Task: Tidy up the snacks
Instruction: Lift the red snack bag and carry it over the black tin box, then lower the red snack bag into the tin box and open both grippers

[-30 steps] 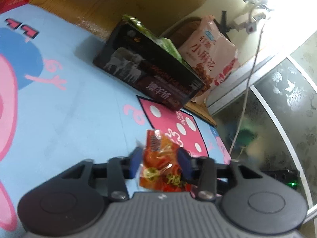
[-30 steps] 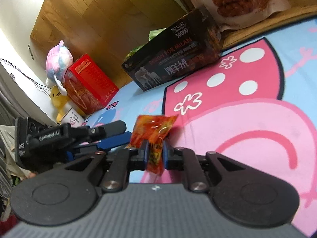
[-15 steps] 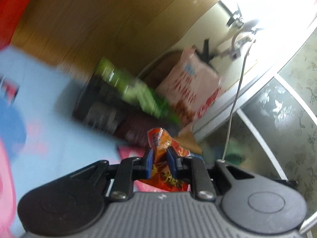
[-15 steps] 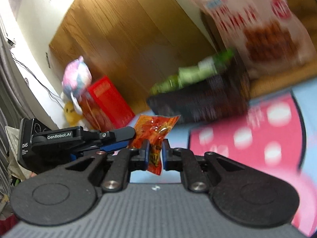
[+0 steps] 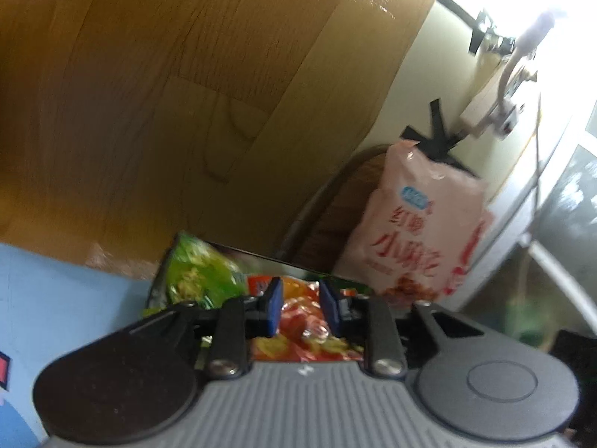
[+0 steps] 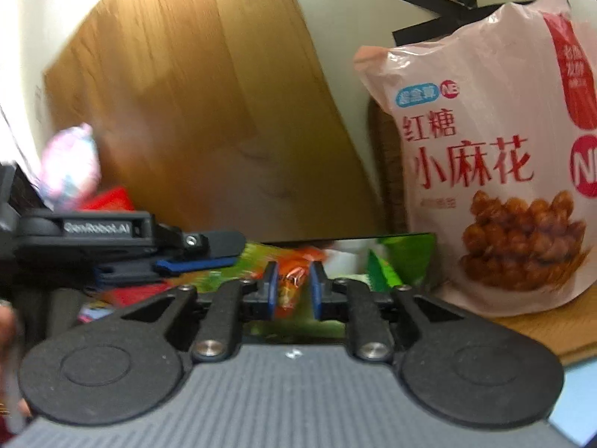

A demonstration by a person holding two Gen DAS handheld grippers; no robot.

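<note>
Both grippers now over the open dark box; a second ago they were low over the blue mat.

Left gripper and right gripper: jaws have just been opening, each with an orange snack packet between the pads. Release looks under way; whether the pads press I cannot tell.

Left's orange packet spreads wide, long axis unclear. Right's orange packet stands on end, pointing twelve o'clock. Green packets already in the box; pink bag at two o'clock.

Green packets motion-blurred; pink bag cut off right.
</note>
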